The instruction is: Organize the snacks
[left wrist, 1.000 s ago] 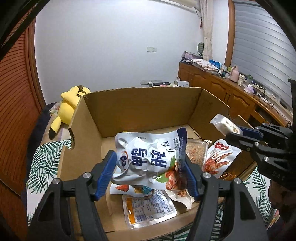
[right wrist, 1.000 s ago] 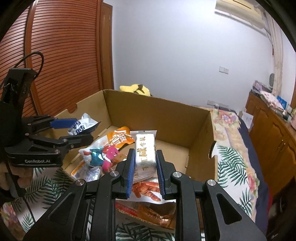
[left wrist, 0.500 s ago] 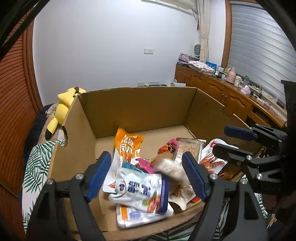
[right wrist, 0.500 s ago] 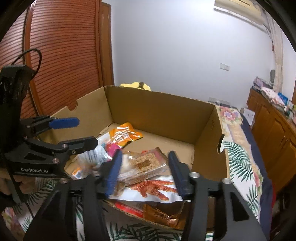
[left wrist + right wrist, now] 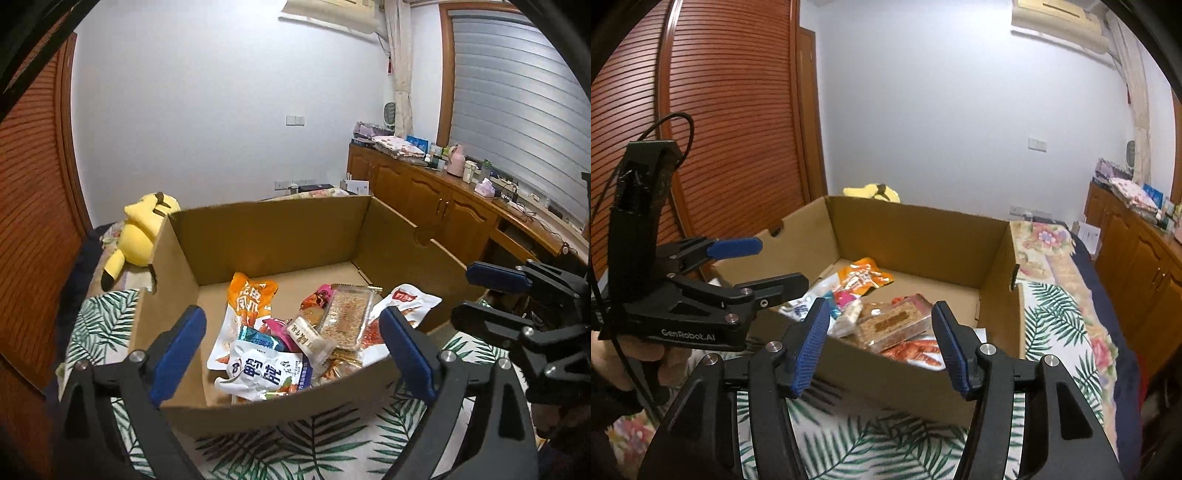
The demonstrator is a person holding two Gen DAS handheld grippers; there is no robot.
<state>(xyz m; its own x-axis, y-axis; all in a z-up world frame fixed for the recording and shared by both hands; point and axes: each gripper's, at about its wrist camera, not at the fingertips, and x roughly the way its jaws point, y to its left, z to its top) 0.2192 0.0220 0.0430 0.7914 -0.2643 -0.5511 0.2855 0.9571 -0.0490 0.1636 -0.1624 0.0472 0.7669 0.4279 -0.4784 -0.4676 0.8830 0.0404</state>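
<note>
- Left wrist view: left hand-held gripper (image 5: 291, 354) opening, empty; right hand-held gripper (image 5: 879, 345) parted, empty.
- White crinkly foil snack pouch (image 5: 264, 373) in brown cardboard box (image 5: 266, 232): light, soft, slippery; best pinched at sealed edge.

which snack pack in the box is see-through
The flat clear tray pack of brown crumbly bars, lying between the white pack with red claws and the orange pouch. The other packs are printed opaque foil; only this one shows its contents.
</note>
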